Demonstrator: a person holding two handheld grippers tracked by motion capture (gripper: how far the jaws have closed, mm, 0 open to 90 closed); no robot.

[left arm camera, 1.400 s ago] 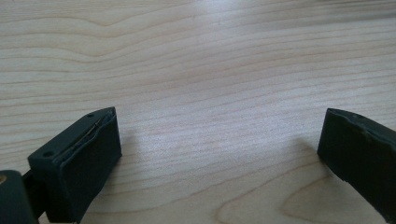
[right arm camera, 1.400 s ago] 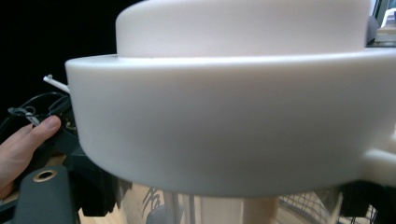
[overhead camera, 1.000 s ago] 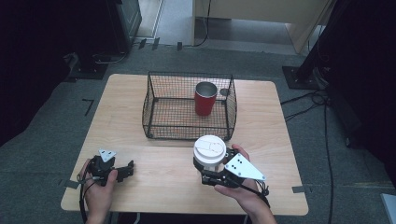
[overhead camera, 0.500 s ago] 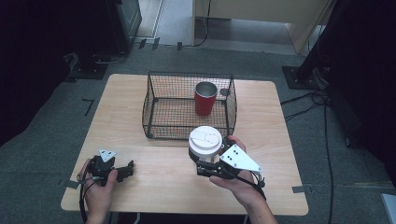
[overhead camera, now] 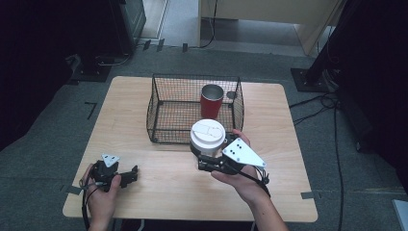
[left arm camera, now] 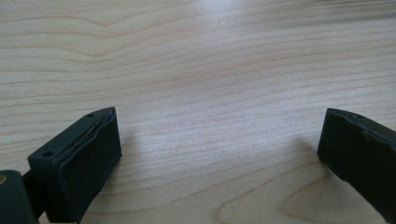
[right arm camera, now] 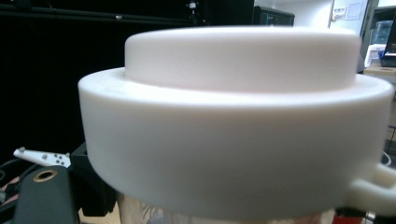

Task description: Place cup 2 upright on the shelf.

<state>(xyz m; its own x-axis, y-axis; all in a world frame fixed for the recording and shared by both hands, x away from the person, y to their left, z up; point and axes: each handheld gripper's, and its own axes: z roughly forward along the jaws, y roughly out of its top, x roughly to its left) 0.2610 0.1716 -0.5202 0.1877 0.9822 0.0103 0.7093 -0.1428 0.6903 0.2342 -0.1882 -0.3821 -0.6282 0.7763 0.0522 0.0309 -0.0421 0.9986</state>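
Note:
My right gripper [overhead camera: 206, 155] is shut on a cup with a white lid [overhead camera: 208, 133], held upright above the table just in front of the wire basket [overhead camera: 154, 111]. In the right gripper view the white lid [right arm camera: 233, 116] looms very close and hides the jaws. A red cup [overhead camera: 211, 101] stands inside the basket at its back right. My left gripper [overhead camera: 131, 175] rests on the wooden table [overhead camera: 168, 192] near the front left corner. Its jaws stand wide apart, and the left gripper [left arm camera: 219, 135] has only bare wood between them.
The basket stands at the middle back of the table with its top uncovered. Dark equipment stands and cables [overhead camera: 332, 103] lie on the floor around the table. Bare wood stretches between the two hands.
My right gripper has risen with the white-lidded cup and moved toward the basket's front edge. The left hand has stayed in place.

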